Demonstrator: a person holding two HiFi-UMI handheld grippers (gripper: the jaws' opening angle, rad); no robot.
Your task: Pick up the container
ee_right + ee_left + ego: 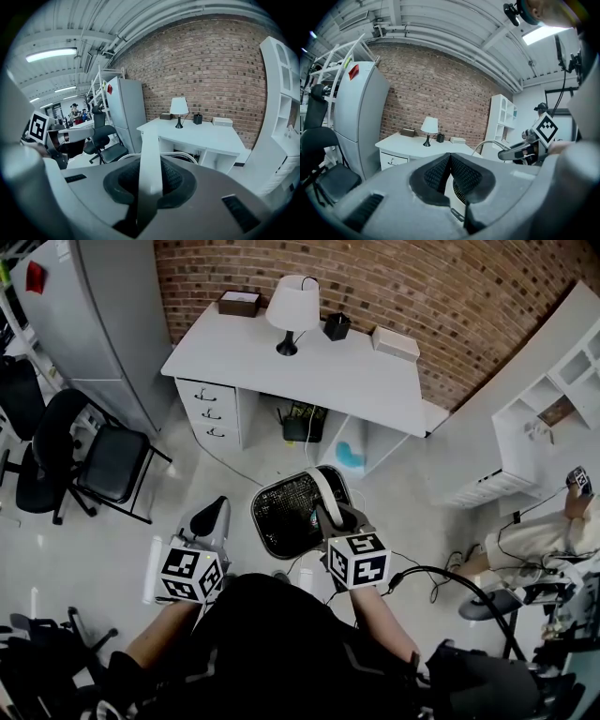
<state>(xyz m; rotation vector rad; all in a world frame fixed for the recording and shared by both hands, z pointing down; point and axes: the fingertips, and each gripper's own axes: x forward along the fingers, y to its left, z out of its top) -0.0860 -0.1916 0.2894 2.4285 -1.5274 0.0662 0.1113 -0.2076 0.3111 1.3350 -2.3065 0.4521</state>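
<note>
Two grippers reach out ahead of the person over a pale, glossy floor (220,474). The right gripper (330,514) is clenched on the white handle (322,486) of the container (286,517), a black mesh basket with a white rim that sits just in front of the person. The right gripper view shows the handle as a flat strip running up between the pads. Whether the basket is clear of the floor cannot be told. The left gripper (212,517) is just beside the basket with its jaws pressed together on nothing.

Beyond them a white desk (244,357) stands against a red brick wall (422,287), with a white-shaded lamp (292,310) on it. A tall grey cabinet (94,315) and black chairs (103,460) stand to the left, and a white shelf unit (553,399) to the right.
</note>
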